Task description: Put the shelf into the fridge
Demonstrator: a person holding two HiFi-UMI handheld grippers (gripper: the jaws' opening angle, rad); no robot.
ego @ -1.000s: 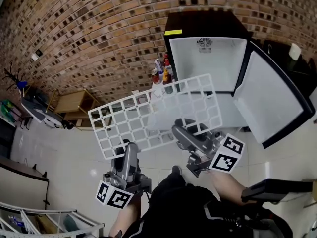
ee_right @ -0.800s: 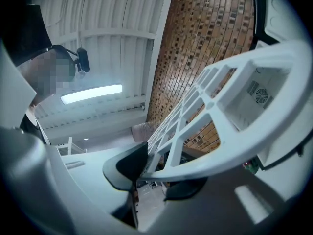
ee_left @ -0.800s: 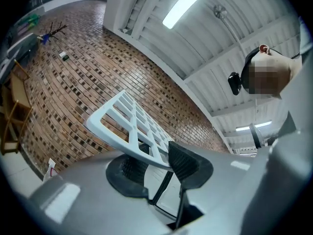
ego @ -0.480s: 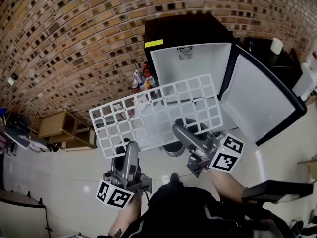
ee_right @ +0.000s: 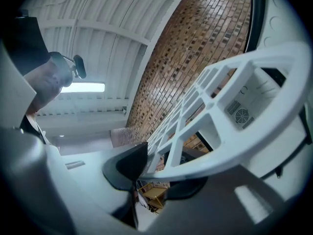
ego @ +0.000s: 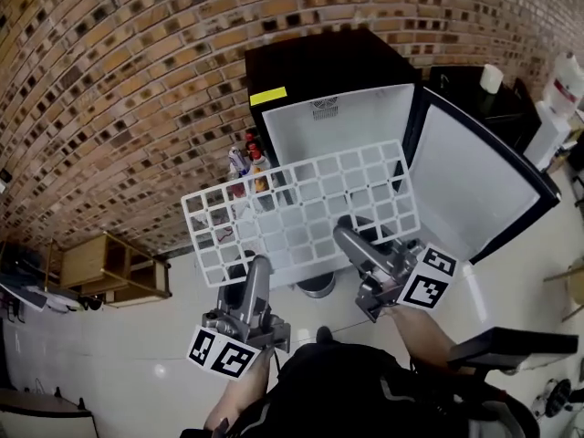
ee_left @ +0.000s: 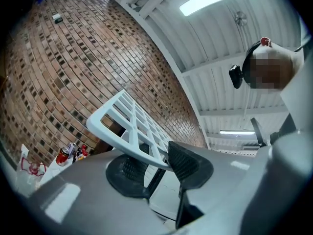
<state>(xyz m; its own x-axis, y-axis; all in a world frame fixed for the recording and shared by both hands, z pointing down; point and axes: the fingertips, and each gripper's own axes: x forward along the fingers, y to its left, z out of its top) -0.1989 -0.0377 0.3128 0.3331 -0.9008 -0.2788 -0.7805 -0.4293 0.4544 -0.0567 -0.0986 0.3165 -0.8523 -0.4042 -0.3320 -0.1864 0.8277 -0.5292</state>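
My left gripper (ego: 258, 268) and right gripper (ego: 350, 239) clamp the shelf (ego: 306, 199) at its near edge. The open fridge (ego: 347, 121) stands beyond.

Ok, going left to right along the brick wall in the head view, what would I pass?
Low wooden shelf unit → cluster of small sauce bottles → black fridge with white interior → its open white-lined door.

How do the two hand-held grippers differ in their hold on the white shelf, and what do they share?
The left hand-held gripper clamps the shelf left of middle, the right hand-held gripper right of middle. The left stands beside the fridge, the right before its opening. Both are shut on the shelf's near edge.
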